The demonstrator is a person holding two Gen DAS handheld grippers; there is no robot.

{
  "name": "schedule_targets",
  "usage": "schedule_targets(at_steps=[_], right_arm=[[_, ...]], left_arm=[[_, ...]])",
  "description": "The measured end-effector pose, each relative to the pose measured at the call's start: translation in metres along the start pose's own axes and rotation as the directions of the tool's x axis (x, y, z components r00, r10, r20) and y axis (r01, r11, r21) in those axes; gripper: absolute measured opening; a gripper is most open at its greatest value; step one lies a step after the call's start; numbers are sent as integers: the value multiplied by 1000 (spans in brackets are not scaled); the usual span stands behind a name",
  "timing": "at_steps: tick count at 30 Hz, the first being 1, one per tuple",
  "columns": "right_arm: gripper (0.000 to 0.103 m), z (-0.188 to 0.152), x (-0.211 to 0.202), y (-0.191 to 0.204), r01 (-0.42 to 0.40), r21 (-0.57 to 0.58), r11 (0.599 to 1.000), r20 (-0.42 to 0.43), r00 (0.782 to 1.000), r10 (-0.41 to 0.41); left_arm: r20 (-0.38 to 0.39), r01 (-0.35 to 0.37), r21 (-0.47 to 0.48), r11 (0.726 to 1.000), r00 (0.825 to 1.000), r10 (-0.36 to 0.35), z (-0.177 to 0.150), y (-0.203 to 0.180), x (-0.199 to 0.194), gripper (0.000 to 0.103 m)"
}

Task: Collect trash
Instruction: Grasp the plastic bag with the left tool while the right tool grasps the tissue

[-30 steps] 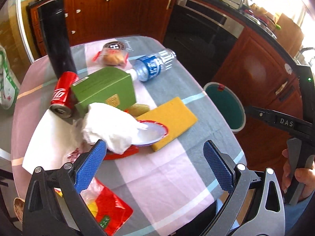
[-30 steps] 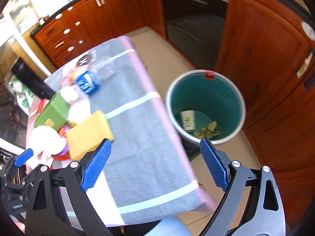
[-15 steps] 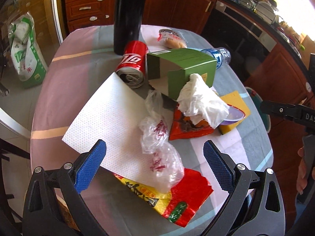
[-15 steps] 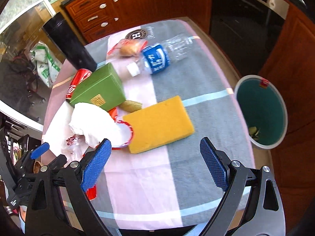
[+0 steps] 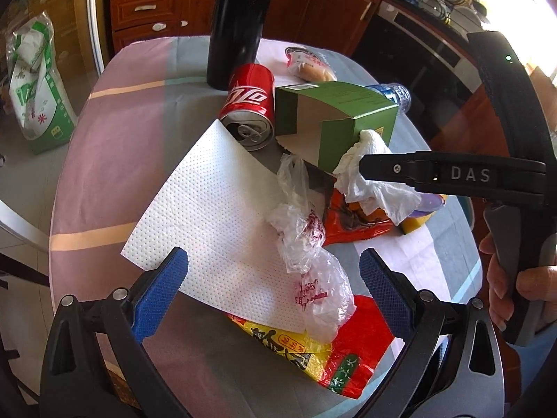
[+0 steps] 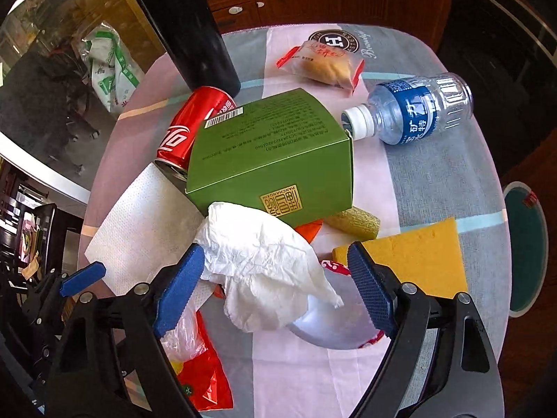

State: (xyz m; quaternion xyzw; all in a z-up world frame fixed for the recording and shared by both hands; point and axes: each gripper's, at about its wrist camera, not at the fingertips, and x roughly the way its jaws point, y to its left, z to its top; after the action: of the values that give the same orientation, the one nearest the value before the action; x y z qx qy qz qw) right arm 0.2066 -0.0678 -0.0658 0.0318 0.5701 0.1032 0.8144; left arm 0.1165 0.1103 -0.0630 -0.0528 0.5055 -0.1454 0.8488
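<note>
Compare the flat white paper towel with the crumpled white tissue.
The flat white paper towel lies spread, smooth and dotted; the crumpled white tissue is bunched and wrinkled. The towel sits between the left gripper's open jaws, the tissue between the right gripper's. Both are white paper.

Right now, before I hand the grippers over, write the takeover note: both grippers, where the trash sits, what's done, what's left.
Left gripper: open, empty, over the flat paper towel and clear plastic bag.
Right gripper: open, empty, jaws on either side of the crumpled tissue but not closed on it.
On the table: cola can on its side against the green carton, water bottle, wrapped bun, yellow sponge, red-yellow snack bag.
Bin is on the floor off the table's right edge.
Nothing is gripped; all this trash remains. The tissue looks like the likely next pick.
</note>
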Motion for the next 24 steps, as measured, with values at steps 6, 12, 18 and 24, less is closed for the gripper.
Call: schedule_targets(at_steps=[6, 12, 18, 24], right_arm=[[27, -8, 9, -1, -31, 0, 1000, -37, 999, 31], [21, -11, -21, -8, -37, 2, 999, 24, 999, 37], [15, -13, -47, -17, -41, -4, 999, 78, 996, 41], [15, -20, -56, -35, -55, 26, 998, 94, 994, 52]], left_arm=[[-11, 22, 11, 1000, 1000, -22, 1, -4, 7, 99], [-4, 7, 74, 997, 1000, -6, 1, -23, 12, 98], [-65, 8, 90, 996, 998, -2, -1, -33, 32, 61], [-69, -11, 67, 998, 997, 16, -5, -32, 32, 29]])
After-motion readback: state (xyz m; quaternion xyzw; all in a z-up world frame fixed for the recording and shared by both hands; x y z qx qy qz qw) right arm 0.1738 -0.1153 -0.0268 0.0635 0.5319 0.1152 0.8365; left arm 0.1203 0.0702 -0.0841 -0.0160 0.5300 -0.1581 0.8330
